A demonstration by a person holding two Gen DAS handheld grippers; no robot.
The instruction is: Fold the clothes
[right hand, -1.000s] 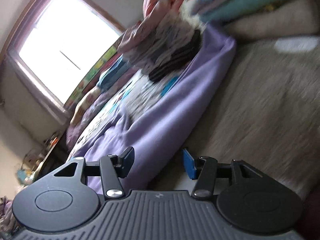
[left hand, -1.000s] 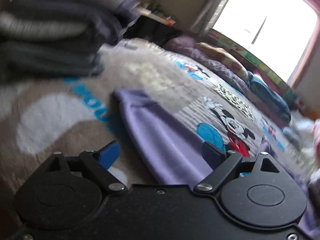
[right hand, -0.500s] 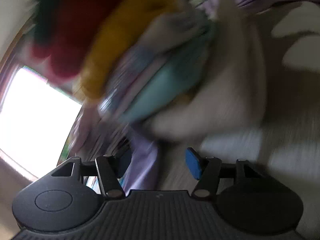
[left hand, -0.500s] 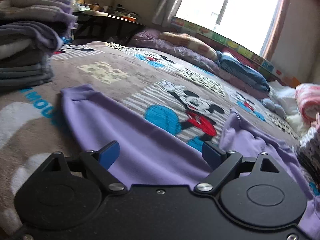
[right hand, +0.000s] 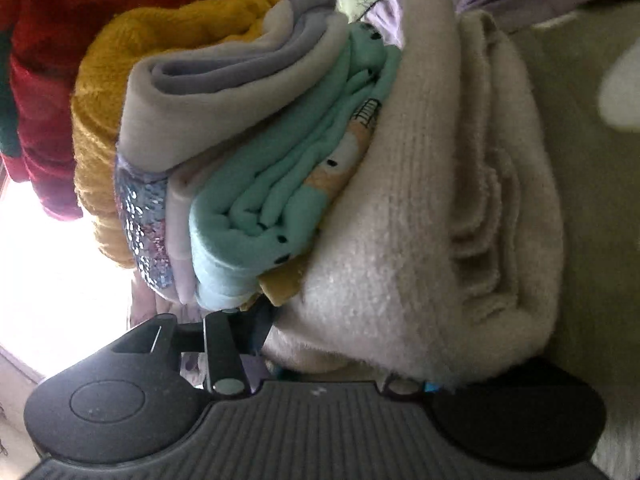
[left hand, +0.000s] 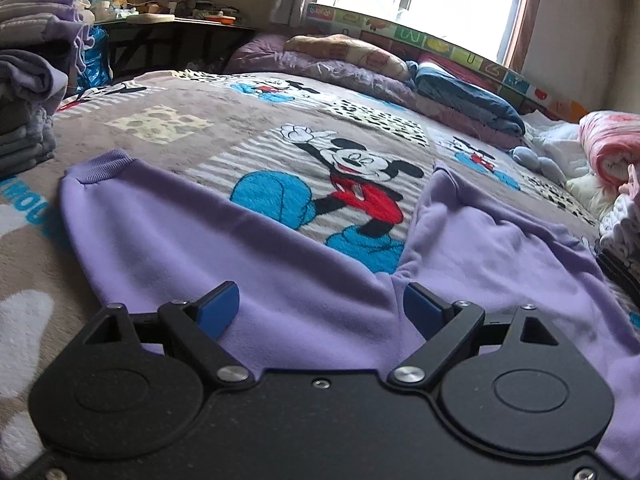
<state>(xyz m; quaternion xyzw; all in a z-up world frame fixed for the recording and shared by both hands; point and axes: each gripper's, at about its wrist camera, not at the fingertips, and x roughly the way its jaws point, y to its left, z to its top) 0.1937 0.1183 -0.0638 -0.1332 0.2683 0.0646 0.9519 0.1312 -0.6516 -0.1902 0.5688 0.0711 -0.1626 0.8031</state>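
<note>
A wide bed (left hand: 168, 92) fills the room, covered by a grey-brown cartoon mouse blanket (left hand: 360, 184). Purple trousers (left hand: 256, 264) lie flat on its near half, one leg running to the far left and ending in a ribbed cuff (left hand: 100, 164), the other reaching right. Folded piles stand at both sides: a grey and purple stack (left hand: 28, 92) at the far left edge, and a taller stack of jumpers (right hand: 320, 140), cream, mint, mustard and red, pressed right up against the right claw (right hand: 340, 356).

The left claw (left hand: 320, 308) hovers over the crotch of the trousers, its blue pads (left hand: 218, 312) spread apart and holding nothing. The right claw's fingers are mostly hidden by the cream jumper (right hand: 440, 240), so its state cannot be told.

The likely step is laying one leg over the other. This would go best by pinching the left cuff and sweeping it right, keeping the cloth low and flat. The blanket's middle offers open room; the stacks crowd both sides.
</note>
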